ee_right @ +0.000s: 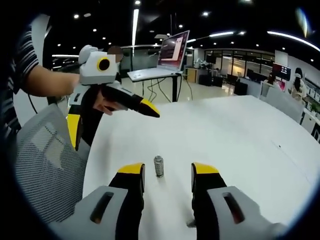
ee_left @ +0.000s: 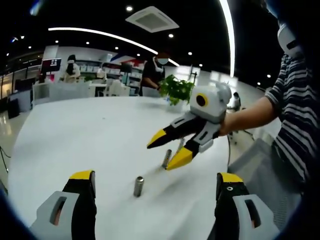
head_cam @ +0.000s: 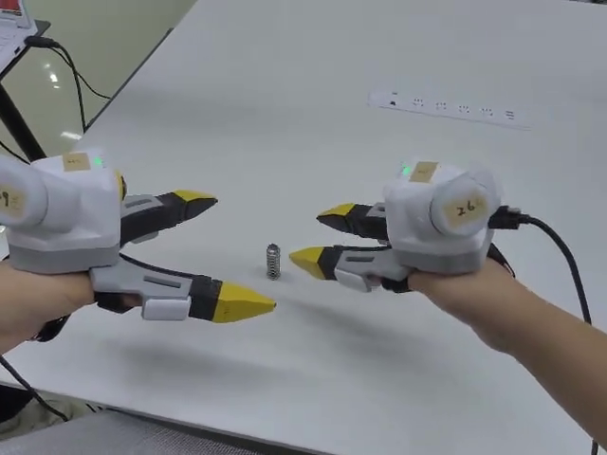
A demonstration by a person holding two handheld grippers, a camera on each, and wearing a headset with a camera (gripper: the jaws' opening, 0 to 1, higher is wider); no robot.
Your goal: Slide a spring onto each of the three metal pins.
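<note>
- 1 white table [head_cam: 379, 370] carries the work.
- 2 claws face tip to tip, left claw [head_cam: 242, 251] and right claw [head_cam: 308, 237], both open and empty.
- 1 spring [head_cam: 273, 262] stands upright between them, nearer the right claw, straight ahead of its jaws.

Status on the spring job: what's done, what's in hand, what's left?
Done: one spring stands upright on the table. I cannot tell whether a pin is inside it.
In hand: nothing. The left gripper and right gripper are open and empty, either side of that spring.
Left: a second small metal piece stands by the right gripper's jaws. No finished three are visible, so most likely remains.
</note>
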